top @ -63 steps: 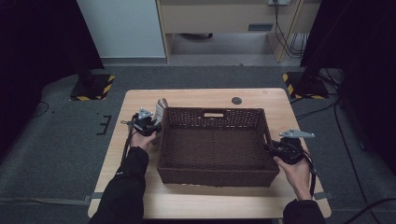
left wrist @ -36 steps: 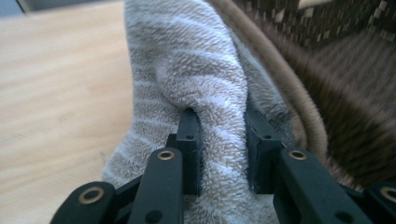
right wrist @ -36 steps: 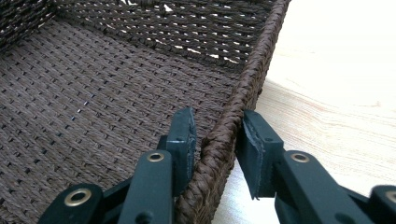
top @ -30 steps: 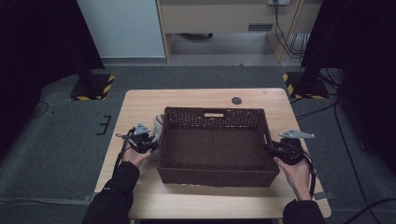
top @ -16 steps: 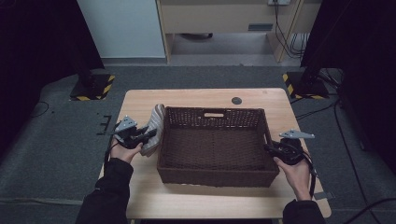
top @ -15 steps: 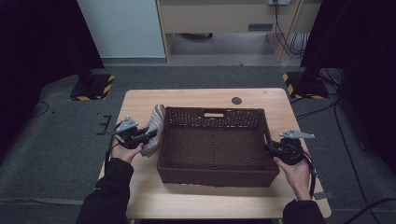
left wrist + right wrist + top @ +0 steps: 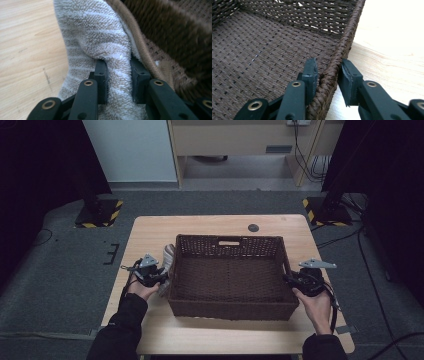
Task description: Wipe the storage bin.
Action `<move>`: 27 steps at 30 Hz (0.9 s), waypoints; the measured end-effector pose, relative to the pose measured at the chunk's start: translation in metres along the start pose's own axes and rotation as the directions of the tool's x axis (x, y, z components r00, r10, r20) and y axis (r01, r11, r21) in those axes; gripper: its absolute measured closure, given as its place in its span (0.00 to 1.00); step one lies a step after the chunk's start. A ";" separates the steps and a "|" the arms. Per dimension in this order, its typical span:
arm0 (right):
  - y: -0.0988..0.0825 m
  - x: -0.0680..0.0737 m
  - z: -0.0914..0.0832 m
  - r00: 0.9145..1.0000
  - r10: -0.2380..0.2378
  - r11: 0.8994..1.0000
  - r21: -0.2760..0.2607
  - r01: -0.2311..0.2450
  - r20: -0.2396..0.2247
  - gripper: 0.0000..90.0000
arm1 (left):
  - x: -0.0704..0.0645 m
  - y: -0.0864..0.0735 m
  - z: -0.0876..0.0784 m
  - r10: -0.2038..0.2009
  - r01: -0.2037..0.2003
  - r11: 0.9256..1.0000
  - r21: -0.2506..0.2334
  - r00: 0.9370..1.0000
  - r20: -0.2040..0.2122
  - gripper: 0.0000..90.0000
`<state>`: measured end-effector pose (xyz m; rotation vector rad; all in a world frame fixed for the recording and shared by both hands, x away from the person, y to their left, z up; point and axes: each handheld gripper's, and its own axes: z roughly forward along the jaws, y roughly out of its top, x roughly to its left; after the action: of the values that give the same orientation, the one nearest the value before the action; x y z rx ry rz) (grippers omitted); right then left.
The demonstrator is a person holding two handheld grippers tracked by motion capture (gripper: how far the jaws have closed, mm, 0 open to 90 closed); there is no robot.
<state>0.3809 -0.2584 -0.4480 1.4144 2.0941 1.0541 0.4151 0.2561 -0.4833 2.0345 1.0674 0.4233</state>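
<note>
- Towel (image 7: 100,42), grey-striped and fluffy, is pinched in the left tool (image 7: 118,82) at about 9 o'clock on the desk (image 7: 150,235), touching the outer left wall of the brown wicker basket (image 7: 230,307).
- Right tool (image 7: 327,80) straddles the basket's right rim at 3 o'clock; its jaws have just been closing on the woven edge.

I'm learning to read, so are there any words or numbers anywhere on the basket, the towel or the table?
None: no words or numbers can be read.
The basket, the towel and the table carry no writing.
The yellow and black stripes on the floor stands are only a pattern.
</note>
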 end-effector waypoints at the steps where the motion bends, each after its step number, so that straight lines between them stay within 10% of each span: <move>1: 0.001 0.001 0.000 1.000 -0.001 1.000 0.002 0.001 0.010 0.78 | 0.001 0.000 -0.004 -0.007 0.007 1.000 -0.007 1.000 -0.004 0.78; 6: 0.002 0.003 0.000 1.000 0.013 1.000 0.006 -0.013 0.026 0.79 | 0.007 0.010 -0.034 -0.036 0.037 0.991 -0.126 0.999 0.010 0.78; 10: 0.003 0.004 0.002 0.999 0.023 1.000 0.002 -0.023 0.036 0.79 | -0.002 0.019 -0.045 0.021 -0.017 0.988 -0.152 1.000 0.023 0.78; 27: 0.004 0.002 0.004 1.000 0.017 1.000 0.008 -0.017 0.024 0.77 | -0.005 -0.006 0.005 0.067 -0.068 0.996 0.064 0.997 0.026 0.78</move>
<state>0.3850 -0.2541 -0.4470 1.4442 2.0755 1.0303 0.4116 0.2514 -0.4910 2.1323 1.0122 0.4033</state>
